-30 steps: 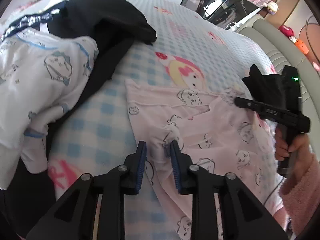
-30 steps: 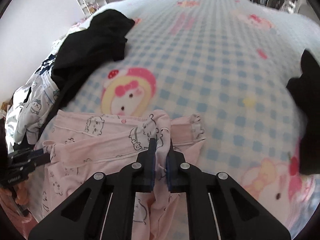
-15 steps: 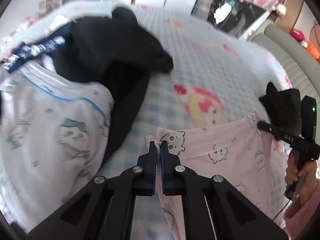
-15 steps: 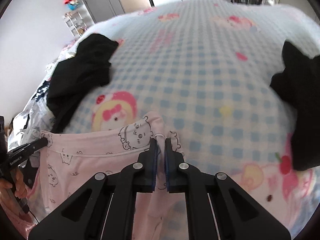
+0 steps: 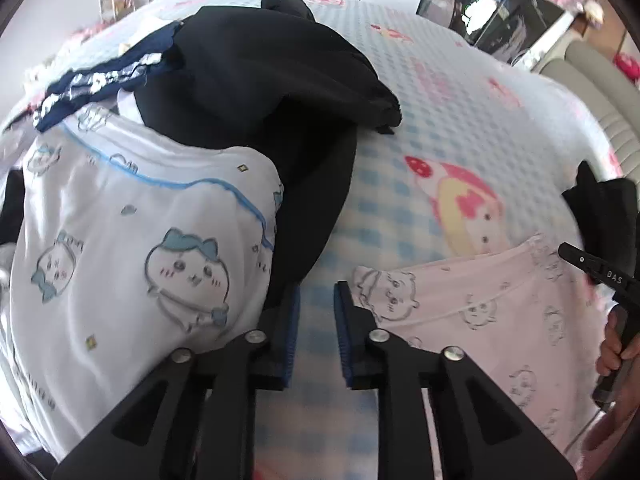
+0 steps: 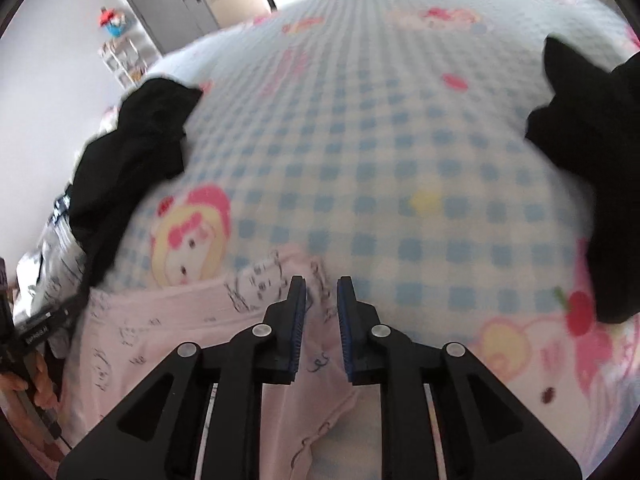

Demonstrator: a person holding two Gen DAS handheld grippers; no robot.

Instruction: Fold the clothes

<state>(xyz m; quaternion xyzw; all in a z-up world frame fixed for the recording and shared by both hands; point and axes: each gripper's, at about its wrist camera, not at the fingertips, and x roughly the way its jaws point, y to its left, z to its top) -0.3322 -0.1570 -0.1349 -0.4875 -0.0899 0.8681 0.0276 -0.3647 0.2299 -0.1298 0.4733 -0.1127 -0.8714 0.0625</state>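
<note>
Scene: a person is working two hand-held grippers over a bed spread with a blue-checked blanket (image 6: 400, 128), where several clothes are lying.

Task's thing: a pink garment (image 5: 492, 304) printed with small bear faces is lying flat on the near part of the blanket, its upper edge running straight across from one gripper to the other.

Long axis: that upper edge is stretching left to right between the two tools; the rest of the cloth is trailing back toward the person.

Left gripper (image 5: 316, 300): its jaws are standing apart with only blanket showing between them; the garment's corner is lying just to the right of its right finger, seemingly touching it.

Right gripper (image 6: 321, 300): its jaws are also parted and clamping nothing, though pink cloth is lying between and under the fingers at the garment's other upper corner (image 6: 280, 272).

Nearer hand: each tool is sitting at its own corner, the right one more squarely over the cloth.

Judgement: with the garment lying flat and both tools loose, the scene is fitting either a fold just laid down or a fresh grip being lined up.

Surroundings: a white garment with blue cartoon prints (image 5: 132, 248) and a black garment (image 5: 280, 92) are heaped to the left; another dark garment (image 6: 592, 168) is lying to the right.
</note>
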